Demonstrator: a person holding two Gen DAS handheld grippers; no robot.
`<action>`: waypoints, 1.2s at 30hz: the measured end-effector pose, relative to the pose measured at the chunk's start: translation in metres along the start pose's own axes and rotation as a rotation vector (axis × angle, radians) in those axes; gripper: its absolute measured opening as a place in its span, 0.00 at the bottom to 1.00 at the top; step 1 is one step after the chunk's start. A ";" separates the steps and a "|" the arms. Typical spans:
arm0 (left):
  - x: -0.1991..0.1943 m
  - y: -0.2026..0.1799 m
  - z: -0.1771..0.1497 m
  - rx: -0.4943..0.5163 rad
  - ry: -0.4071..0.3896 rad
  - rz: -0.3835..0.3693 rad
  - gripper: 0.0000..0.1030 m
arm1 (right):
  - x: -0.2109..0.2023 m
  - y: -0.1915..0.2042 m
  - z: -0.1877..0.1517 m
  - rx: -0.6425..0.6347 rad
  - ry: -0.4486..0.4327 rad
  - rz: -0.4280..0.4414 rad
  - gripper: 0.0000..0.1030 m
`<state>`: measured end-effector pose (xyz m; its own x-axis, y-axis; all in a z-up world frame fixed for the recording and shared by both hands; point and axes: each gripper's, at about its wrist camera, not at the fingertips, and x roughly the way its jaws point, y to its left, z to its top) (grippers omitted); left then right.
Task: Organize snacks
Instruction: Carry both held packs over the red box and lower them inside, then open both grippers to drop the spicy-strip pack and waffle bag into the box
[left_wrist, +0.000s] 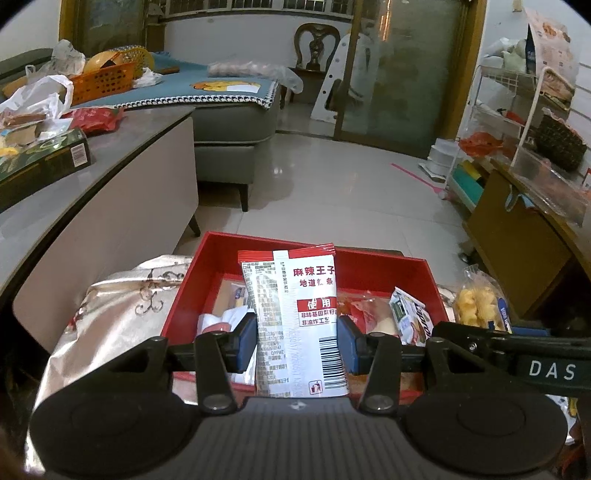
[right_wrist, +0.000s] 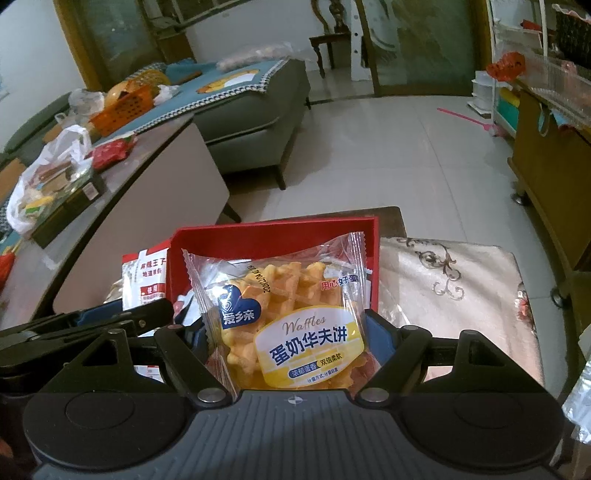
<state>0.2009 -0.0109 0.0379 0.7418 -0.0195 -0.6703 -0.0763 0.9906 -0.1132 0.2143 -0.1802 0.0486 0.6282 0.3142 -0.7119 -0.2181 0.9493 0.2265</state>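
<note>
Left wrist view: the left gripper (left_wrist: 297, 338) is clenched on a red-and-white spicy-strip packet (left_wrist: 295, 317), its blue pads (left_wrist: 245, 341) pressing the packet's two long edges so that it stands upright with its printed back toward the camera. The packet hangs above the red box (left_wrist: 207, 266), which rests on a cloth-covered stand (left_wrist: 122, 306) and already contains several small wrapped snacks (left_wrist: 373, 314); holding it by the edges and vertical probably lets it be lowered into a gap between them without folding. At the right edge of this view the waffle packet (left_wrist: 478, 302) appears beside the box. Right wrist view: the right gripper (right_wrist: 291, 343) is closed around that clear-wrapped waffle packet (right_wrist: 291, 325), label side up, held over the same red box (right_wrist: 273, 230). The grip falls on the lower half of the wrapper, presumably to leave the sealed top free to lead into the box. The left gripper's packet (right_wrist: 146, 275) shows at the box's left wall, so the two loads sit just beside each other, apart. Judged from this arrangement, both snacks are mid-transfer and not yet set down.
</note>
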 end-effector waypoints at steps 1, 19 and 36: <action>0.003 0.000 0.000 0.002 -0.001 0.002 0.38 | 0.003 -0.001 0.001 0.003 0.000 -0.003 0.81; 0.051 0.009 0.009 -0.024 0.052 0.038 0.38 | 0.058 0.004 0.011 -0.001 0.050 -0.037 0.81; 0.052 0.010 0.008 -0.007 0.053 0.064 0.49 | 0.063 0.003 0.014 -0.017 0.041 -0.062 0.85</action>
<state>0.2437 -0.0010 0.0078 0.6993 0.0369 -0.7139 -0.1275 0.9891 -0.0737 0.2635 -0.1573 0.0139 0.6100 0.2539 -0.7506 -0.1931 0.9663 0.1700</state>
